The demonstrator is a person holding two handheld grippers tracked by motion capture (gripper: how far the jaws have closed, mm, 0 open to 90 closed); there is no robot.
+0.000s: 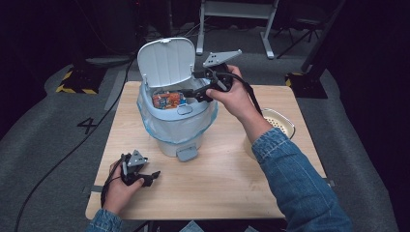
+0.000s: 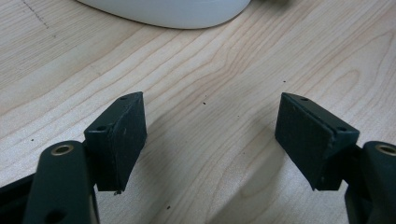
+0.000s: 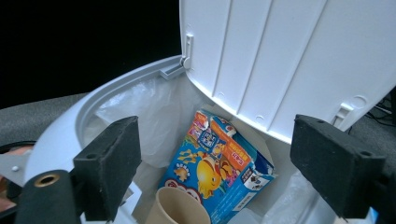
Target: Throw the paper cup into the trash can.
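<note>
Holding your right gripper over the open bin at the back of the wooden table, you have its jaws spread wide with nothing between them. Below them, inside the bin's plastic liner, lies a colourful blue and orange box beside a paper cup. The bin's white lid stands raised behind them. Your left gripper rests on the table near its front left corner, jaws also apart and empty. A pale bowl sits to the right of the bin.
</note>
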